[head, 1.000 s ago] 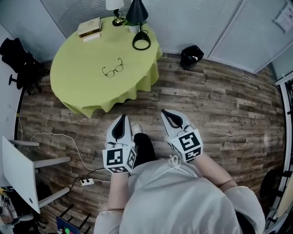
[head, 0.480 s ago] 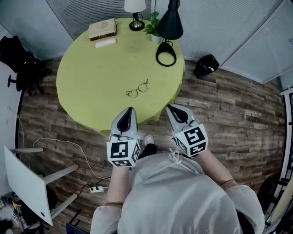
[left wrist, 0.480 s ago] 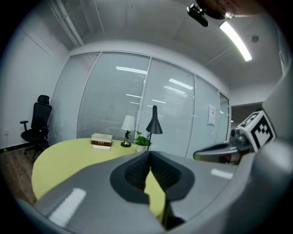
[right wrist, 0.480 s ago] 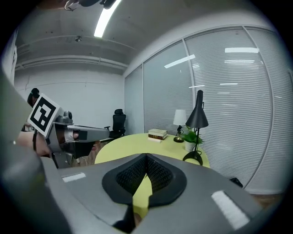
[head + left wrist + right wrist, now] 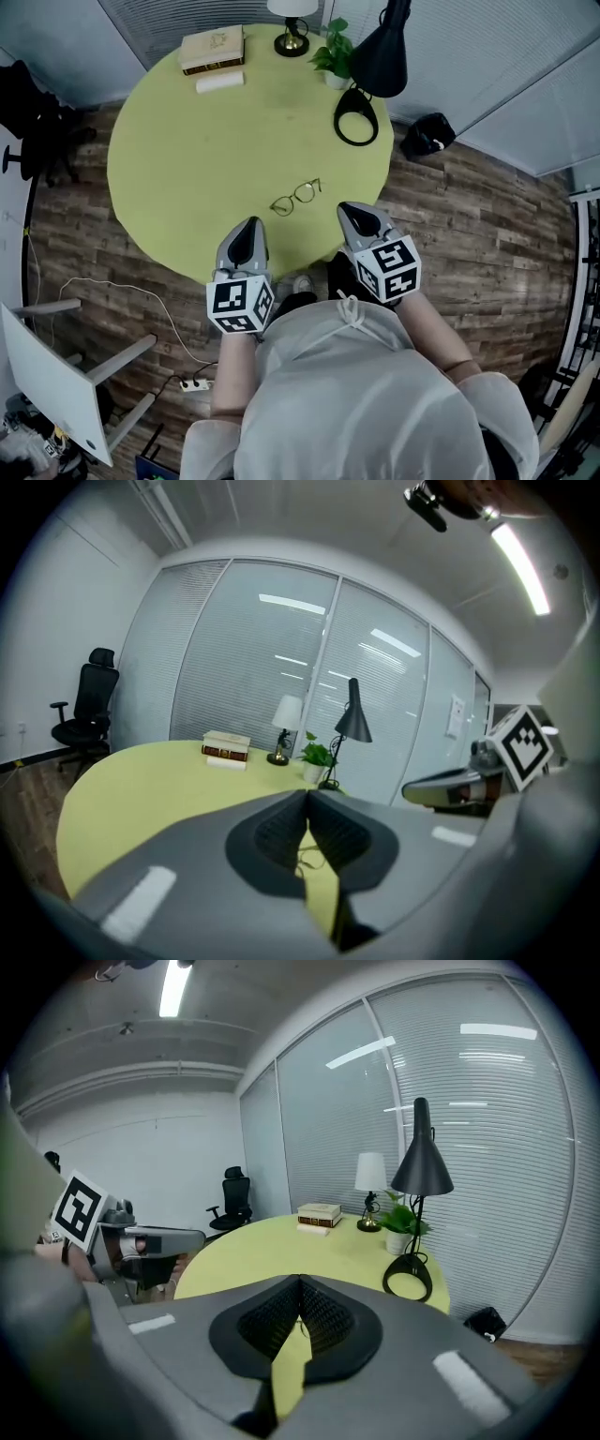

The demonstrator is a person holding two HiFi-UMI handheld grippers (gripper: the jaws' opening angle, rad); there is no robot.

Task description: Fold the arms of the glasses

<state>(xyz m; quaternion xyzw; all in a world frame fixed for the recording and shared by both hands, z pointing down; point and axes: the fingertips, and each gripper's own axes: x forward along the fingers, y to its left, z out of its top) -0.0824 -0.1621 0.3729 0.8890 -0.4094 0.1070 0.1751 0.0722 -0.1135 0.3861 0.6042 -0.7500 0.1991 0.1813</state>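
A thin-rimmed pair of glasses (image 5: 296, 197) lies with its arms spread on the round table's yellow-green cloth (image 5: 178, 159), near the front edge. My left gripper (image 5: 249, 226) is shut and empty over that edge, left of and nearer than the glasses. My right gripper (image 5: 350, 210) is shut and empty just right of the glasses, apart from them. In the left gripper view a sliver of the glasses (image 5: 308, 856) shows below the closed jaw tips (image 5: 307, 795). The right gripper view's jaw tips (image 5: 300, 1283) also meet.
At the table's far side stand stacked books (image 5: 214, 49), a white lamp's base (image 5: 292, 37), a potted plant (image 5: 336, 58) and a black desk lamp (image 5: 380, 61). A black bag (image 5: 428, 136) lies on the wood floor at the right. A white panel (image 5: 52, 389) and a power strip (image 5: 195, 385) are at the lower left.
The person has walked up to the table. The table and glasses have come closer, and both shut grippers have moved from over the floor to the table's front edge.
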